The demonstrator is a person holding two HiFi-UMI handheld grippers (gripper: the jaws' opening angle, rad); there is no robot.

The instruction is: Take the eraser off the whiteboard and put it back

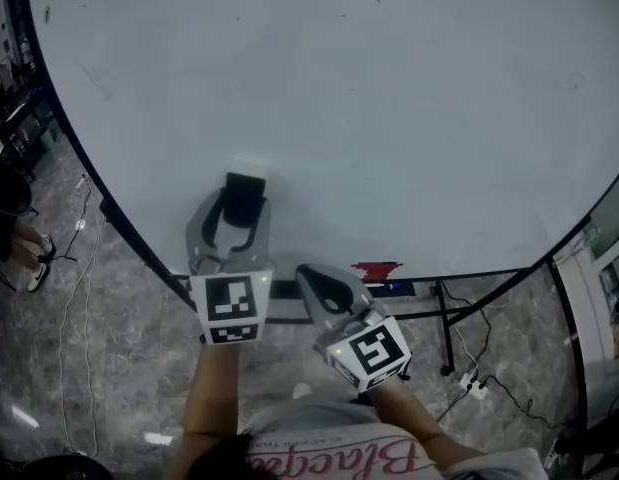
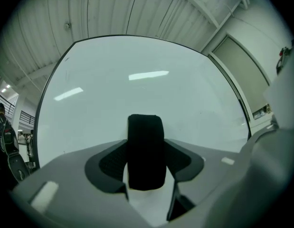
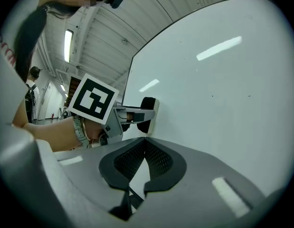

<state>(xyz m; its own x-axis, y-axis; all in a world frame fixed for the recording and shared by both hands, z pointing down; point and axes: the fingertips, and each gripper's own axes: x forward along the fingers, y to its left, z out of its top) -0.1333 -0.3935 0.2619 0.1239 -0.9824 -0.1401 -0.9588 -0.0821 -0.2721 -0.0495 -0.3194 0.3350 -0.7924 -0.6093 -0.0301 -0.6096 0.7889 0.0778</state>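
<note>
Starting nearest the person, the right gripper (image 1: 309, 278) is clenched and empty, jaw tips meeting, just short of the lower edge of the whiteboard (image 1: 389, 118). Beyond it, the left gripper (image 1: 239, 210) is released. Its jaws flank the black eraser (image 1: 245, 194), which sits on the whiteboard near that edge.

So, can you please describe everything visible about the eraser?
The eraser is a black, rounded oblong block, matte, with a finely ribbed edge. A pale layer on its far side lies flat against the whiteboard, low on the board. It stands between the jaws of the left gripper, which flank both long sides. The head view shows a slit of board beside it on one side, so they do not seem to clamp it. Nothing else touches it.
</note>
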